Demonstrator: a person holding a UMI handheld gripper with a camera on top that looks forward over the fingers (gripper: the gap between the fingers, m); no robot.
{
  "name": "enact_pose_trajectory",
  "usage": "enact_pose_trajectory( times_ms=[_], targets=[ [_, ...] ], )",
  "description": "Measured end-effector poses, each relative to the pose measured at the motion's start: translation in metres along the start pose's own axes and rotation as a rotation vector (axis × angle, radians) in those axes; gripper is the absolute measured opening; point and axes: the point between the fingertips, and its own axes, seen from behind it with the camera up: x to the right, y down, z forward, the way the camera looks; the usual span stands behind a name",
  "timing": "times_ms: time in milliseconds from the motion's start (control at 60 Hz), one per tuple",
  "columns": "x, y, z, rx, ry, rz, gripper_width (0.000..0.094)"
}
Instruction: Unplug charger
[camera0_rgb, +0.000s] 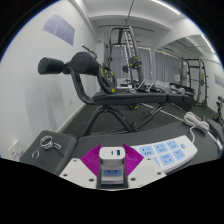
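Note:
A white charger block with two ports on its far face sits between my gripper's purple pads, and both pads press on its sides. A white power strip with blue-marked sockets lies on the grey table and runs from the right in toward the charger. The charger's base is against the strip's near end. I cannot tell whether its pins are seated.
A white cable runs from the strip's far end across the table. A dark round device with a cord lies left of the fingers. Beyond the table stand a black exercise bike and other gym frames.

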Motion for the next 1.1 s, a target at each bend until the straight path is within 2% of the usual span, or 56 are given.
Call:
enact_pose_trajectory(
  times_ms=[50, 117, 167, 300, 400, 450, 567, 733, 867, 1067, 1100],
  targets=[
    [0.000, -0.001, 0.001, 0.002, -0.011, 0.002, 0.0219],
    [0.001, -0.010, -0.004, 0.022, -0.027, 0.027, 0.0191],
    [0.001, -0.013, -0.007, 0.004, -0.054, 0.083, 0.0191],
    [0.039, -0.109, -0.048, 0.195, -0.048, 0.057, 0.0189],
    [0.072, -0.162, -0.066, 0.212, -0.058, 0.048, 0.0189],
    [0.105, -0.175, -0.074, 0.210, -0.027, 0.018, 0.0189],
    [0.198, -0.158, -0.070, 0.147, 0.071, -0.041, 0.0197],
    [0.311, -0.071, -0.046, -0.071, 0.185, -0.092, 0.0223],
    [0.347, -0.014, -0.032, -0.197, 0.214, -0.094, 0.0244],
    [0.364, 0.039, -0.016, -0.325, 0.230, -0.117, 0.0309],
    [0.367, 0.040, -0.016, -0.319, 0.227, -0.117, 0.0339]
  ],
)
